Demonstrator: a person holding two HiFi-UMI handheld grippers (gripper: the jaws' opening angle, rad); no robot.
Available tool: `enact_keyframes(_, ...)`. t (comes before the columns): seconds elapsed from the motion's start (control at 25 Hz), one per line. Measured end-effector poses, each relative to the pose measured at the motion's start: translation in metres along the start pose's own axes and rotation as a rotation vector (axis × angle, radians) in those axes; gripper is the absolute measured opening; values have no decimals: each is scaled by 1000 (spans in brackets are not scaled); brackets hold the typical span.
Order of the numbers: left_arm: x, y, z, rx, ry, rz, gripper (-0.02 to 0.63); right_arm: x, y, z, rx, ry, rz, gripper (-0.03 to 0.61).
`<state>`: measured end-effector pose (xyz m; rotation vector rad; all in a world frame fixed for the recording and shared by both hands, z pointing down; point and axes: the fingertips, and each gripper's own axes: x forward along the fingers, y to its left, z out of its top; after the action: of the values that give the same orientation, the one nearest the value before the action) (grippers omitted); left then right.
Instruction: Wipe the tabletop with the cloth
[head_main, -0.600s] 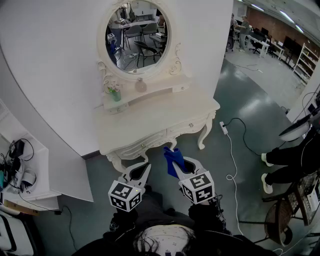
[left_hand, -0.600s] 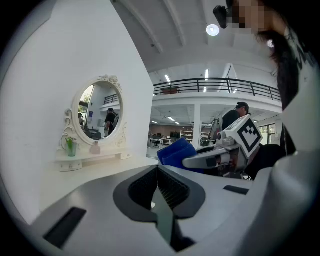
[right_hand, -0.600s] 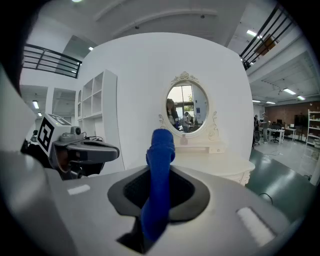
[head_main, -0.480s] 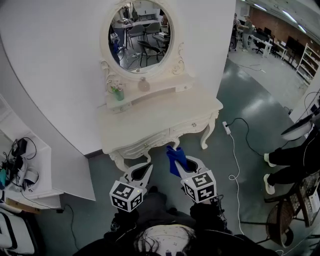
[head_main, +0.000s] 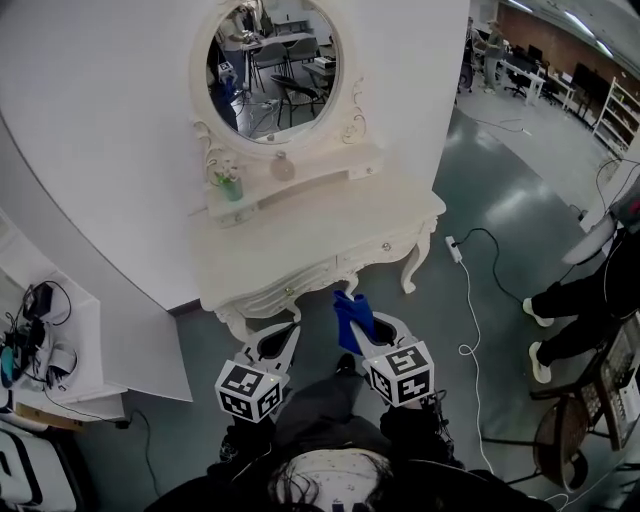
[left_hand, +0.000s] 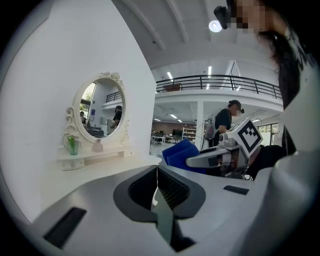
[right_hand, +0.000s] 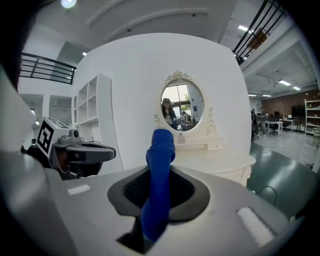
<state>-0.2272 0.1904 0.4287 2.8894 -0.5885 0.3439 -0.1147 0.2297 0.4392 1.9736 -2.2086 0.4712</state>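
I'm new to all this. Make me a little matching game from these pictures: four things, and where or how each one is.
1 cloth
2 left tool
3 green cup
4 power strip

A on the floor
B shut, empty
C on the shelf below the mirror
D held in the right tool

Pairs: 1-D, 2-B, 3-C, 4-A

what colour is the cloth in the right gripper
Solid blue. The cloth shows best in the right gripper view.
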Motion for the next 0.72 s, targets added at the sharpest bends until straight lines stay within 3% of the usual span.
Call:
enact_keyframes(0.48,105,-9,4,-23,41,-118,0,4,-97,-15,61,65,-124,77)
enact_keyframes(0.72,172,14,17,-55,36,-138,0,35,-163,3,60,88,-169,77)
